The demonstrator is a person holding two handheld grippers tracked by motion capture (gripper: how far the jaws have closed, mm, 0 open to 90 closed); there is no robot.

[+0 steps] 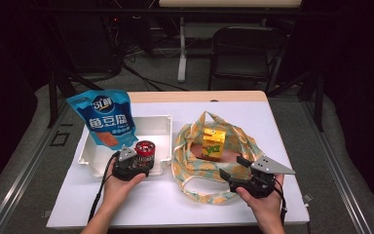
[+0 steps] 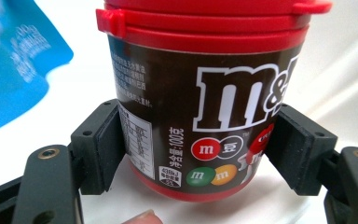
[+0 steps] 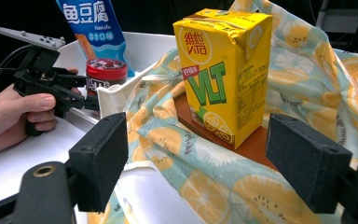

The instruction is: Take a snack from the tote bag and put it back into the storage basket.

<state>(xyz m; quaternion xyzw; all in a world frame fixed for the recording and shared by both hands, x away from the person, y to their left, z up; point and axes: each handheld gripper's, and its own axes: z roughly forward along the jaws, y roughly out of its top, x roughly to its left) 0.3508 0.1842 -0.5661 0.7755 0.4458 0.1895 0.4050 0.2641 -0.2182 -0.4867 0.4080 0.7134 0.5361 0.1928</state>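
A brown M&M's jar [image 1: 145, 149] [image 2: 205, 93] with a red lid stands upright in the front right corner of a white tray [image 1: 157, 125]. My left gripper [image 1: 142, 158] [image 2: 196, 149] is shut on it, one pad pressed to each side of its lower half. To the right, a yellow lemon tea carton [image 1: 213, 144] [image 3: 221, 70] stands upright inside a lemon-print cloth bag [image 1: 191, 141] [image 3: 307, 70]. My right gripper [image 1: 233, 167] [image 3: 214, 163] is open at the bag's front right rim, pointing at the carton with nothing between its pads.
A blue snack pouch [image 1: 106, 117] [image 3: 93, 23] leans on the tray's back left wall. The right gripper view also shows the left gripper [image 3: 81, 95], the hand that holds it and the jar [image 3: 105, 74]. A chair [image 1: 246, 48] stands beyond the table.
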